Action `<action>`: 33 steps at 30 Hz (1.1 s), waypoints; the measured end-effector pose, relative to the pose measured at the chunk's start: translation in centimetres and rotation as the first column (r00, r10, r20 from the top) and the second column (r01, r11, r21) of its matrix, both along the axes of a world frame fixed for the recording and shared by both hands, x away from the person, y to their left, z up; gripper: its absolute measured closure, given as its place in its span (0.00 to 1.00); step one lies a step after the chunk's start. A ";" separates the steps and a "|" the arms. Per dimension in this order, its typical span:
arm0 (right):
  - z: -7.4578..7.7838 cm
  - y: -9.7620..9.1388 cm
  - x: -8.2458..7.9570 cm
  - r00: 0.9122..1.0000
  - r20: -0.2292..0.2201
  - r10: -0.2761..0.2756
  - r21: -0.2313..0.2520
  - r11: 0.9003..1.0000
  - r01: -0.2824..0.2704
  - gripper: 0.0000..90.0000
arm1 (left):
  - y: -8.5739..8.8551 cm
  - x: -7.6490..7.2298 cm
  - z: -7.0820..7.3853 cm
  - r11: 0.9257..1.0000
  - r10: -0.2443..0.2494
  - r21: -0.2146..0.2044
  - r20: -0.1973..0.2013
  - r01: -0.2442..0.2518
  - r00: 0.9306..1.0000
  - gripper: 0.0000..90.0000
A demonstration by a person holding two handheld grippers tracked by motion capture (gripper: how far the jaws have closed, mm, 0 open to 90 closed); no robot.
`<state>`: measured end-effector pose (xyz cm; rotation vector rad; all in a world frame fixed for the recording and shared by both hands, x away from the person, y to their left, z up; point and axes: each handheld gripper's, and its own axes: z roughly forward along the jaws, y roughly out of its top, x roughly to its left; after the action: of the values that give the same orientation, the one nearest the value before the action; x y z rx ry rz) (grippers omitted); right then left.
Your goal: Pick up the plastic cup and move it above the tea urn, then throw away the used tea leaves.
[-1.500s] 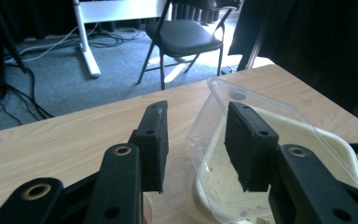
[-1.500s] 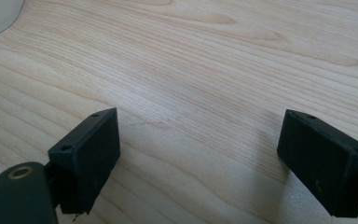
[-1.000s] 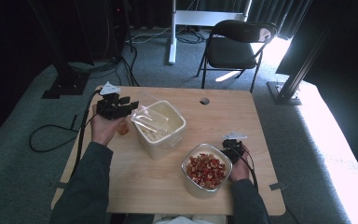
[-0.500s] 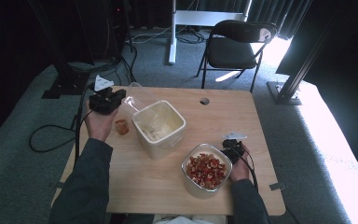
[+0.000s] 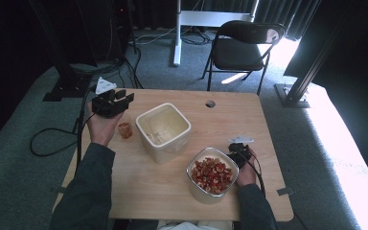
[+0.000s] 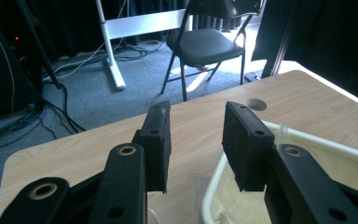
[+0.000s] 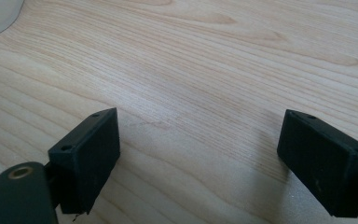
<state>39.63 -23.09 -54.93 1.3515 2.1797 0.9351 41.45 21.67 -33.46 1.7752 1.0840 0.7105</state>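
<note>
At the left of the high view the left hand-held gripper (image 5: 116, 99) hovers over the worktop (image 5: 220, 117), jaws just opening to a partial gap, nothing between them. For its next pick, the small orange piece (image 5: 125, 130) lies below it, beside the cream tub (image 5: 163, 130); come straight down and centre the jaws. Lower right, the right hand-held gripper (image 5: 238, 152) rests wide open and empty beside the bowl of red pieces (image 5: 213, 175).

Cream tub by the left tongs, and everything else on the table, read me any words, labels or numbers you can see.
Cream tub: a small dark print low on its inner wall in the left gripper view, too small and blurred to read.
Bowl of red pieces, small orange thing, table: no text shows.
So nothing can be quoted.
</note>
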 end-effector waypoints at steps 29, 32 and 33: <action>0.0 0.0 0.0 1.000 0.000 0.001 -0.001 1.000 -0.001 0.14 | 4.1 -0.7 -4.1 0.999 0.023 -0.042 -0.036 -0.025 0.999 0.39; 0.0 0.0 0.0 1.000 0.001 0.001 -0.001 1.000 -0.001 0.14 | 5.2 -1.0 -5.5 0.997 0.048 -0.054 -0.037 -0.050 0.998 0.36; 0.0 0.0 0.0 1.000 0.000 0.001 -0.001 1.000 -0.001 0.14 | 5.5 -1.1 -5.9 0.997 0.047 -0.061 -0.042 -0.049 0.998 0.36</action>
<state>39.63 -23.10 -54.93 1.3505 2.1804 0.9345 40.34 27.16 -39.33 1.7223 1.1674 0.6650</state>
